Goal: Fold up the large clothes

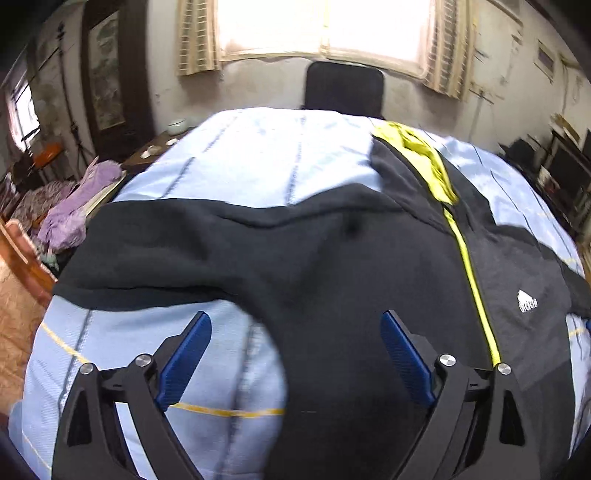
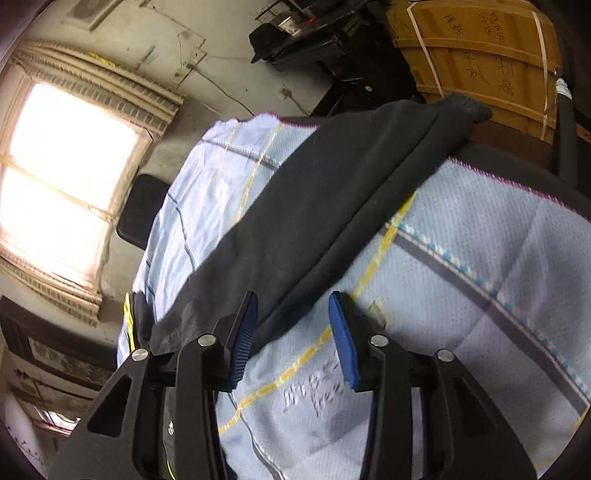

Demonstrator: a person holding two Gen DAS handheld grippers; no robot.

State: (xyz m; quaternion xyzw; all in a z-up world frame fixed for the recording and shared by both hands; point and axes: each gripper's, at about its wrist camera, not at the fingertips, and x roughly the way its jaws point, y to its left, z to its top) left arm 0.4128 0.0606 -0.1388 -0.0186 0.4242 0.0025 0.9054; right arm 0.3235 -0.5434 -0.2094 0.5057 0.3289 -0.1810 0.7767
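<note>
Jacket (image 1: pixel 332 266), black with a yellow-green zip (image 1: pixel 471 266) and a small white logo (image 1: pixel 527 301) on the chest, lies spread on a pale blue checked cloth (image 1: pixel 258 155) that covers the work surface. In the left wrist view the left gripper (image 1: pixel 295 360) hangs above the near part of the garment with its blue pads (image 1: pixel 186 363) spread wide; dark fabric lies below the gap between them, but neither pad presses on it, so this tool is released. One dark sleeve runs off to the left across the cloth, and the yellow-lined collar (image 1: pixel 417 155) points away toward a black chair back (image 1: pixel 345 88) under a bright window (image 1: pixel 321 26). Purple bedding (image 1: pixel 74 206) is heaped at the left edge.

The right wrist view shows what the first does not: the other sleeve (image 2: pixel 332 206), stretched out long and diagonal, its cuff (image 2: pixel 469 109) reaching past the far hem of the cloth toward a strapped cardboard box (image 2: pixel 480 55). The right gripper (image 2: pixel 293 339) stands partly parted over the near end of that sleeve; the fabric's edge passes under the left pad (image 2: pixel 242 339), while the other pad sits over bare cloth. Both pads stand clear of the sleeve, so it grasps nothing. Blurred grey lettering (image 2: pixel 314 400) is printed on the cloth just below the fingers. The zip shows here only as a thin strip at the lower left.
</note>
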